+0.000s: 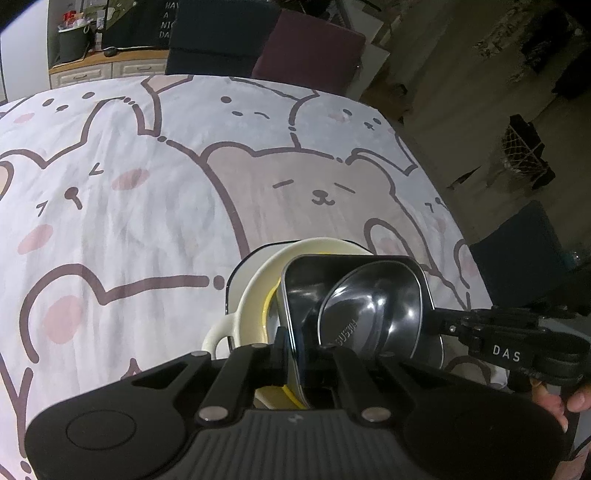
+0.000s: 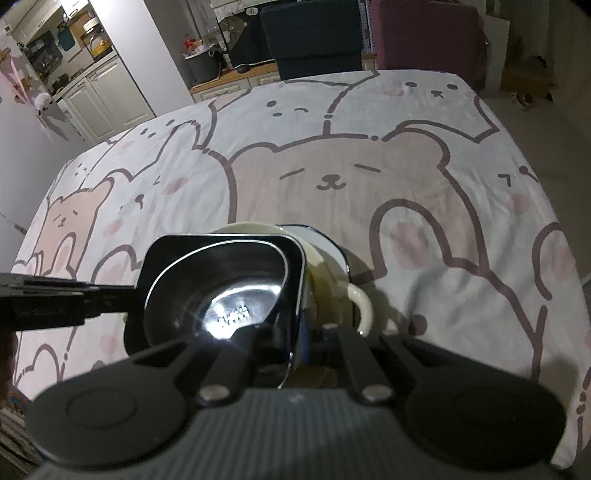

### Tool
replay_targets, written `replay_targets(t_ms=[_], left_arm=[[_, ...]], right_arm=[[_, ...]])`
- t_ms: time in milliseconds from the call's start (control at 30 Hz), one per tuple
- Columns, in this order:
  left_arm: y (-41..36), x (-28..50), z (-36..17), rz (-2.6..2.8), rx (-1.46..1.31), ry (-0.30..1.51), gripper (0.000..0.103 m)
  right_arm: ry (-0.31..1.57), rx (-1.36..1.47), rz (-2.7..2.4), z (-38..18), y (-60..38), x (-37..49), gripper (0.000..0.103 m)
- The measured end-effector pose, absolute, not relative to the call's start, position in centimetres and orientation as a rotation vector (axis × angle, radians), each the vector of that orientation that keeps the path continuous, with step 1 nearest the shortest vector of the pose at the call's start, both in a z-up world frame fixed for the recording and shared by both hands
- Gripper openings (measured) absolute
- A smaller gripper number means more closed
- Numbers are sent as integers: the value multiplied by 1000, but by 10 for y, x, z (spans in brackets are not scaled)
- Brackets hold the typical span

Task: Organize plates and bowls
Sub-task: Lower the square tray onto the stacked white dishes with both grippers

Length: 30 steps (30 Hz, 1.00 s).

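A square steel dish (image 1: 351, 266) with a round steel bowl (image 1: 369, 306) nested inside hangs over a cream bowl (image 1: 255, 291) that has a loop handle. The cream bowl sits on a white dark-rimmed plate (image 1: 240, 269). My left gripper (image 1: 291, 347) is shut on the dish's left rim. My right gripper (image 1: 434, 319) clamps the opposite rim. In the right wrist view, the right gripper (image 2: 295, 332) pinches the steel dish (image 2: 221, 243) while the left gripper (image 2: 129, 295) holds its far side. The cream bowl (image 2: 321, 258) and plate (image 2: 332, 243) show beneath.
The table carries a white cloth printed with bears (image 1: 147, 206). A dark blue chair (image 2: 314, 33) and a maroon chair (image 2: 424, 37) stand at its far edge. A cabinet counter with clutter (image 2: 229, 74) lies behind. A person's hand (image 1: 576, 402) grips the right tool.
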<state>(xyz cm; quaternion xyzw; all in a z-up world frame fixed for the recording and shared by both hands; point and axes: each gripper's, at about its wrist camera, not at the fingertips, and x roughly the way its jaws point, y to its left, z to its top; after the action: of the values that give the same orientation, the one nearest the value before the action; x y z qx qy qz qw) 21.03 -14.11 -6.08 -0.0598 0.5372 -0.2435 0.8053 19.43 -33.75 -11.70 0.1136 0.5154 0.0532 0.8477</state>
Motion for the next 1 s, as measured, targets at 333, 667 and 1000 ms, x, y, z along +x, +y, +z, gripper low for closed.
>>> replay_targets(t_ms=[333, 667, 1000], left_arm=[[-144, 211, -63, -523, -122, 1158, 5], [-144, 211, -63, -524, -122, 1159, 5], [-144, 211, -63, -528, -116, 1157, 6]], right_arm=[[1100, 232, 106, -121, -335, 200, 7], [1109, 226, 102, -125, -334, 203, 7], [1108, 219, 102, -125, -334, 203, 7]])
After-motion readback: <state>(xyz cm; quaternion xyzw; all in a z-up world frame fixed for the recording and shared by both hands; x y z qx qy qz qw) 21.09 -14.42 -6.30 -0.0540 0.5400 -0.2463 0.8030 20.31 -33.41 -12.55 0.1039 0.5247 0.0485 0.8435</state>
